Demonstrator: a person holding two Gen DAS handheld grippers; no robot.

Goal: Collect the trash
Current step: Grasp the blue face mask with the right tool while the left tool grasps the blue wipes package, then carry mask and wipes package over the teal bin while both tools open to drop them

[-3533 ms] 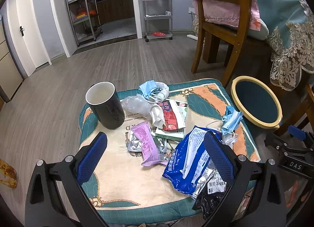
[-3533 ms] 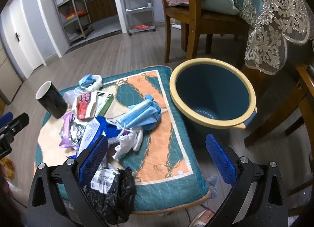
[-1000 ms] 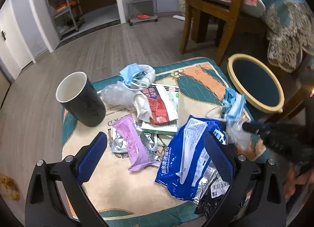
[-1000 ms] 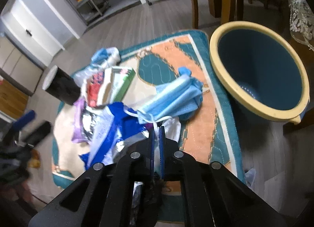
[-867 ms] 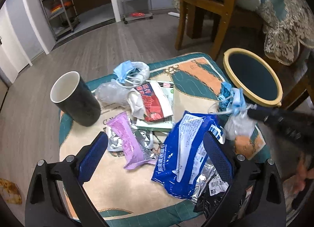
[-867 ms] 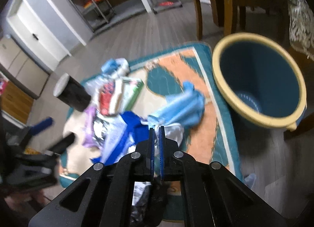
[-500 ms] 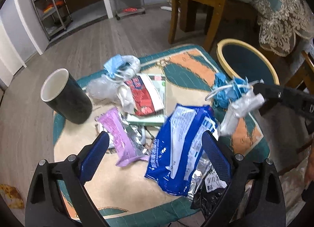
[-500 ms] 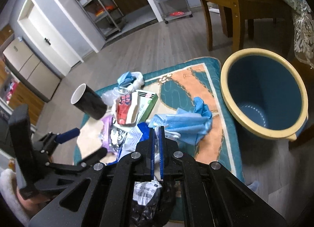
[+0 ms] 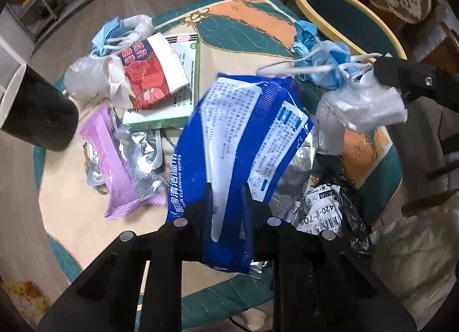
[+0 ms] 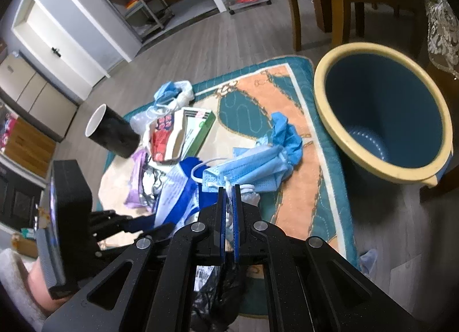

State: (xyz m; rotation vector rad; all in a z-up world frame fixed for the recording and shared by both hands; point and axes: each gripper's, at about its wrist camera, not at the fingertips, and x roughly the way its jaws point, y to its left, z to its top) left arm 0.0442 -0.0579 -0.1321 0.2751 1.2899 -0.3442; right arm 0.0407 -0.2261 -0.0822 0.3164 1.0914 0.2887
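Now left fingers (image 9: 226,197) just closed, pinching blue pouch (image 9: 243,131) over table (image 9: 258,19). Right fingers (image 10: 228,188) pressed together on masks (image 10: 258,168) and clear bag (image 9: 364,105), beside bin (image 10: 381,119).

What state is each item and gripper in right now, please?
Left gripper: jaws just closed, shut on blue wipes pack.
Right gripper: shut on white plastic bag, blue masks dangling.
Bin: upright, looks empty.
Black mug: upright.

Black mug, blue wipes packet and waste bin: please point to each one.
black mug (image 10: 114,134), right wrist view, dark side wall
blue wipes packet (image 9: 243,137), left wrist view, printed face
waste bin (image 10: 324,96), right wrist view, yellow rim
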